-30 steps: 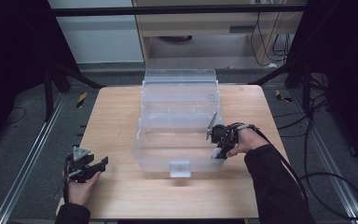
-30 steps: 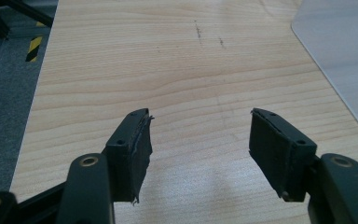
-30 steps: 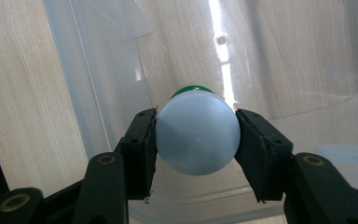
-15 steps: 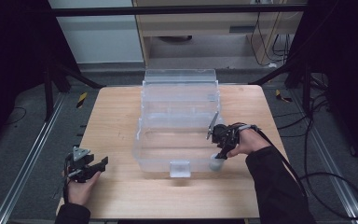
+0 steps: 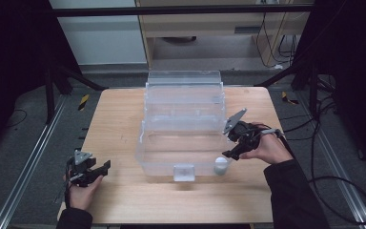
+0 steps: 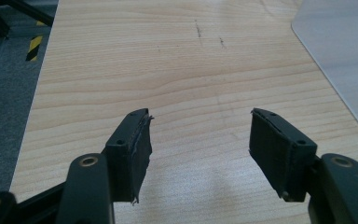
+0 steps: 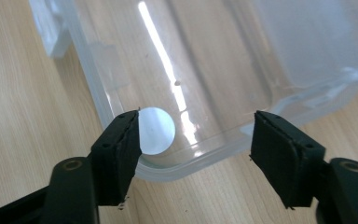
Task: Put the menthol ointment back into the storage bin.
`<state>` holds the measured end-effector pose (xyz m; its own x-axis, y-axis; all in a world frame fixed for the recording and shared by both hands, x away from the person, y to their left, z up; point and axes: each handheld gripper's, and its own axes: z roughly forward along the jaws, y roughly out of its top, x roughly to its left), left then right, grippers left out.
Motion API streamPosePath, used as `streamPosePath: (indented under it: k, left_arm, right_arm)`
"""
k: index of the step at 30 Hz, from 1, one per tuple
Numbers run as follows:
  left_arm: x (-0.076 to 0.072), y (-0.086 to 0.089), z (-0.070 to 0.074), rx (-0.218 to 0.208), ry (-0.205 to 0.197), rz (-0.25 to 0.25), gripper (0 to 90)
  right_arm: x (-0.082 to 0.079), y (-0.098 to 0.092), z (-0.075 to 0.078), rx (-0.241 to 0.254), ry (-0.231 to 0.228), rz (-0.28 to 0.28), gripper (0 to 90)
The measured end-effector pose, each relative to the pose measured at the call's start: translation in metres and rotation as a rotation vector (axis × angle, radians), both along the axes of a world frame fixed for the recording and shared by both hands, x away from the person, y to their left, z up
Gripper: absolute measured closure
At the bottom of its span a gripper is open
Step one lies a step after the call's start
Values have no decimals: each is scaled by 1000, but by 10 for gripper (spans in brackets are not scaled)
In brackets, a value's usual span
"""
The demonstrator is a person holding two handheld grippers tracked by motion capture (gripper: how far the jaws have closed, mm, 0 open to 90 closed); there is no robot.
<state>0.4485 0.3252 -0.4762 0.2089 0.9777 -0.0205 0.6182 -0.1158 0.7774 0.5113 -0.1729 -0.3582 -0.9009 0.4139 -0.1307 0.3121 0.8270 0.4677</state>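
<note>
Since the earlier frame, our right gripper (image 5: pixel 232 145) has lifted, its jaws just opening with nothing between them. We see the ball (image 5: pixel 220 166) lying in the box (image 5: pixel 183 119) near corner. Our left gripper (image 5: pixel 95 171) rests spread on the worktop (image 5: pixel 119 119).

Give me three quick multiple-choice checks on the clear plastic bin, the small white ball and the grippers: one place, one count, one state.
1. Where does the small white ball lie?
A. inside the clear plastic bin, at its near right corner
B. on the wooden table by the left gripper
C. between the left gripper's jaws

2. How many balls are in the bin?
A. none
B. one
C. three

3. How do the right gripper jaws stand?
A. clamped on the ball
B. clamped on the bin's rim
C. apart, holding nothing

Key: 1 A, the ball sits behind the bin's wall; 2 B, a single ball shows; 3 C, both pads stand clear above the bin.
</note>
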Motion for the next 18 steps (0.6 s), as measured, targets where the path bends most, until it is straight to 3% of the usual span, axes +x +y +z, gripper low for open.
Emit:
streamPosePath:
  k: [2, 6, 10, 18]
  left_arm:
    - [0, 0, 0, 0, 0, 0, 381]
    - [0, 0, 0, -2, 1, -4, 398]
    - [-1, 0, 1, -9, -1, -10, 431]
    - [-1, -1, 1, -10, 1, -17, 463]
  right_arm:
    - [-4, -8, 5, 41, -43, -30, 294]
    - [-9, -27, 6, 118, -120, -179, 226]
    - [-13, -45, -3, 215, -145, -313, 195]
    - [-31, -72, -29, 360, -196, -423, 179]
